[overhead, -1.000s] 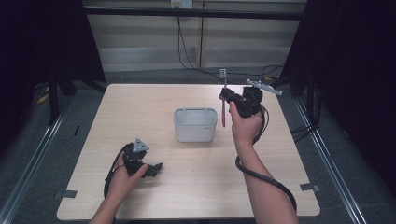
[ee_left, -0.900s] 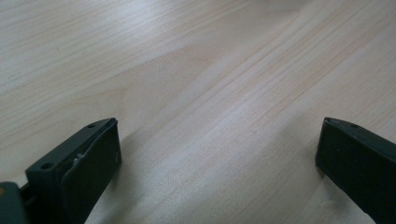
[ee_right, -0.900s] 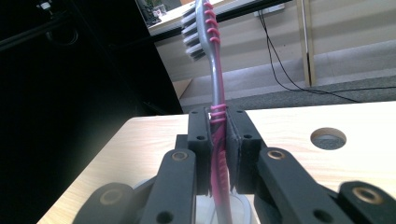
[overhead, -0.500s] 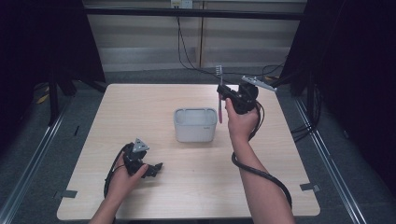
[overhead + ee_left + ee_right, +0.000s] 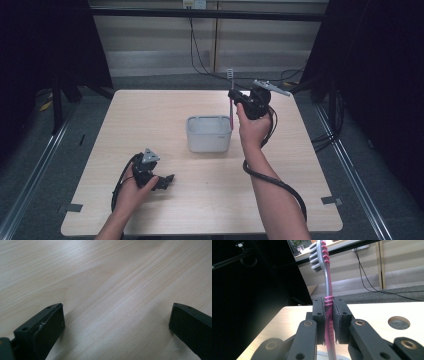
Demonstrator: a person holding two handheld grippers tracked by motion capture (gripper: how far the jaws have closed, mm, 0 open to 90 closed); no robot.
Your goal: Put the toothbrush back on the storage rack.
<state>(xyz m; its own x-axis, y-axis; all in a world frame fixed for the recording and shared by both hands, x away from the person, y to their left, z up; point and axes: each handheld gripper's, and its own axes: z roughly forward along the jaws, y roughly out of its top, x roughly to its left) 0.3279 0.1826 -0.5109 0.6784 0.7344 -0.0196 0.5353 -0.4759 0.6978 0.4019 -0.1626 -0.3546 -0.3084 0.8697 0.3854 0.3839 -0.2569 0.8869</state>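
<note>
We count one toothbrush (image 5: 327, 287), one container (image 5: 209, 133) and two claws. The right claw (image 5: 233, 96) is clamped on the toothbrush's pink-ribbed grey handle, holding it upright, bristle head uppermost, above the container's far right corner. The container is a pale grey, smooth, rectangular tub with rounded corners, standing mid-surface (image 5: 150, 115) on light wood grain. The left claw (image 5: 115, 322) rests low on the surface, its jaws spread apart with nothing between.
</note>
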